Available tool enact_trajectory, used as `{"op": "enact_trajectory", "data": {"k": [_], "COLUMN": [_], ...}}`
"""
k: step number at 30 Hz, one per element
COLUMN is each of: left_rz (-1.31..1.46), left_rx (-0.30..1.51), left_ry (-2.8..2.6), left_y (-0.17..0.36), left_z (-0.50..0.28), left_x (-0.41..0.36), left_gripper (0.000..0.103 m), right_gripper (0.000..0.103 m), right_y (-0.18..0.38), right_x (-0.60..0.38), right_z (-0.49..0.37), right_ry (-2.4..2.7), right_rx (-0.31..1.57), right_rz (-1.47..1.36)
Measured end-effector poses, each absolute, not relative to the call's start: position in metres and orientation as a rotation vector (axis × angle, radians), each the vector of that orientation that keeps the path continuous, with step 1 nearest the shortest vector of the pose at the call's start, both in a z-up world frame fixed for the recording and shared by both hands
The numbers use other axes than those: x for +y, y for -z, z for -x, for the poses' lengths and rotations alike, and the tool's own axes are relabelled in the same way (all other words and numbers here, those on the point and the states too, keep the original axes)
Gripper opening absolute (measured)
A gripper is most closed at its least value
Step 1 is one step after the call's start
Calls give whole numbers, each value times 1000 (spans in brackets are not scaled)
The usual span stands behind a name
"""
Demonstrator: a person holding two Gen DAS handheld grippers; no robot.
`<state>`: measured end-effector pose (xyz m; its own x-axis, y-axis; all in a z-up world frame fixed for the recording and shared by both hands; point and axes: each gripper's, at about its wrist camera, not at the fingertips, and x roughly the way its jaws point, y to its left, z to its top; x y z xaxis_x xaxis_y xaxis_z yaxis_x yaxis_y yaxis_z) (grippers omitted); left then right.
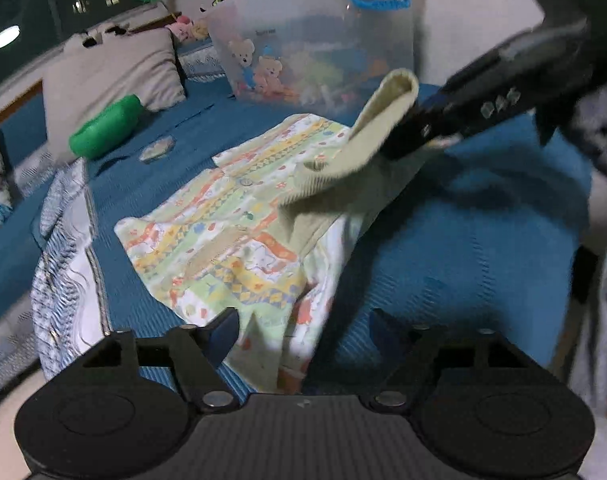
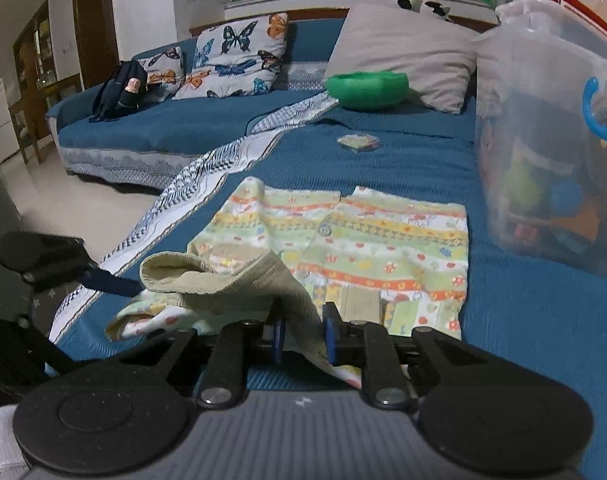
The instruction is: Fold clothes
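A small shirt [image 1: 231, 216] printed in green, yellow and orange bands lies spread on the blue sofa cover [image 1: 463, 248]. Its beige ribbed band [image 1: 383, 120] is lifted off the sofa, and my right gripper [image 1: 399, 140] is shut on it, coming in from the upper right. In the right wrist view the same band [image 2: 223, 276] runs between the blue pads of the right gripper [image 2: 303, 332], with the shirt [image 2: 383, 240] flat beyond it. My left gripper [image 1: 305, 332] is open over the shirt's near edge, its pads off the cloth. One of its fingers [image 2: 111, 282] shows at the left.
A clear plastic toy box [image 1: 323, 40] with a blue handle stands just behind the shirt. A green bowl-like thing [image 1: 103, 126], a beige cushion [image 1: 111, 68] and a small packet [image 1: 157, 150] lie further back. A blue-and-white throw [image 1: 67, 260] hangs along the sofa's left edge.
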<state>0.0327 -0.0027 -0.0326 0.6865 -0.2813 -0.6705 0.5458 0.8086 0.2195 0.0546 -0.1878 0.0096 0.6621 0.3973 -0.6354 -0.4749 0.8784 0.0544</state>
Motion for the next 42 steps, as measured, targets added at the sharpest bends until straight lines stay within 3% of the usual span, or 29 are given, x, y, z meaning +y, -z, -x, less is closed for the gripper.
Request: {"op": "enact_trajectory", "data": {"k": [1,3,7,16,25,31,42], "left_rz": [-435,-440,-390,-283,-232,-197,-174], "left_rx": [659,650,621,593,647,633,664], "left_ry": [470,455,448,472,525,489,377], "left_y": [35,38,29,0,-11,-20,-22], "left_z": [-33,-34,-27,22,69,33,-106], "left_x": [-2,2,16,42,58,63,69], "left_gripper": [46,22,7,5,6,6,6], "right_gripper": [16,13,11,10,9,8,8], "right_y": [-10,-8,-8,-29,-45,-58,-58], "right_x": [-188,-187,-186,-189,-185,-177,-151], "right_z": [-54,-50,-32,26,80,43,-112], "right_ry": [-493,-488,-492,-592,-690,-684,-593], "right_rx": [680,662,604,511,569,583,637], "right_rz": [123,129,126,114,182,195,237]}}
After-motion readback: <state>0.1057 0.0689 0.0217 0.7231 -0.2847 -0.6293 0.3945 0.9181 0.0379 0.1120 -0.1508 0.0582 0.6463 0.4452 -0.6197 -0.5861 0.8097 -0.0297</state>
